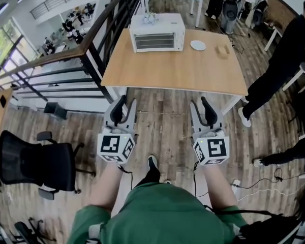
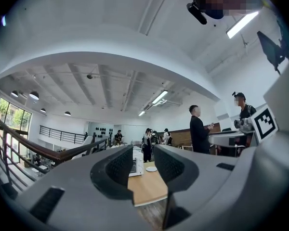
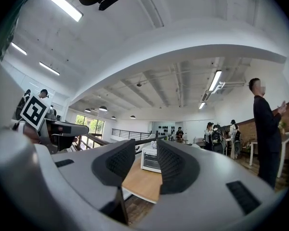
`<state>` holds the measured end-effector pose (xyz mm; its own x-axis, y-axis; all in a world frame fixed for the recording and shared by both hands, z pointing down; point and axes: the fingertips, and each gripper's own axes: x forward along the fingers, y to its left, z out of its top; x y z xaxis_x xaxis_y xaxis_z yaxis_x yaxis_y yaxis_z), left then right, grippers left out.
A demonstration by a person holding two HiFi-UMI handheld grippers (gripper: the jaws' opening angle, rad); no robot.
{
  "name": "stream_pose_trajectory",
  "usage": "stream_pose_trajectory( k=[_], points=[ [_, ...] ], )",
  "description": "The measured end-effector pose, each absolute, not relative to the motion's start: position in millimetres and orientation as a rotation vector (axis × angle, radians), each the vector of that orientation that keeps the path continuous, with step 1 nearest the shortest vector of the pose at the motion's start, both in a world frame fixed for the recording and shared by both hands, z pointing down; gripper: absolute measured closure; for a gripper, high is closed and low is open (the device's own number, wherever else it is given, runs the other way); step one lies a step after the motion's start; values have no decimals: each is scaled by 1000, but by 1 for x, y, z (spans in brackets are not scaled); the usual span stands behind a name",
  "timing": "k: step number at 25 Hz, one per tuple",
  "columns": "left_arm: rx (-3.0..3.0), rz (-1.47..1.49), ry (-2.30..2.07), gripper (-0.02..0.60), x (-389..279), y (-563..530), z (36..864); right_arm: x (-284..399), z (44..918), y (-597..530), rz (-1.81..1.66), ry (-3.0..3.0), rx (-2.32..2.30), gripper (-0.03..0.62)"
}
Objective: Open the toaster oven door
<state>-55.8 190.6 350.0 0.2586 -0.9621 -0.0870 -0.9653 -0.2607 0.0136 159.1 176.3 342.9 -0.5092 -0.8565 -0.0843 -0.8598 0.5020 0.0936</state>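
Across plank floor (image 1: 162, 117), wooden table (image 1: 178, 71) — toaster oven (image 1: 156, 33); left gripper (image 1: 125, 104), right gripper (image 1: 202, 104) fingers (image 3: 171, 165) apart.

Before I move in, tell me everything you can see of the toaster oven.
The toaster oven is a white, boxy, metal-looking unit standing upright near the far edge of the wooden table, left of centre, front facing the person. Its door looks shut, with a dark window showing rack lines. Handle and knobs are too small to tell. A small pale object lies on top. A white plate lies to its right, apart. Nothing else touches it.
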Motion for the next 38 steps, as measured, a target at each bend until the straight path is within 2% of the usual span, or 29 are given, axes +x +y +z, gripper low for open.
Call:
stream_pose_trajectory(
  k=[4,23,38],
  points=[
    [-2486,157,1876,423,-67,148,354,147,342,138,213,2713,-1564,445],
    [-2573,296,1914,423,-160,18,376,71,338,15,230,2733,-1649,445],
    [-2642,367,1981,423,-151,-80,381,72,344,-88,165,2730,-1529,445]
  ],
)
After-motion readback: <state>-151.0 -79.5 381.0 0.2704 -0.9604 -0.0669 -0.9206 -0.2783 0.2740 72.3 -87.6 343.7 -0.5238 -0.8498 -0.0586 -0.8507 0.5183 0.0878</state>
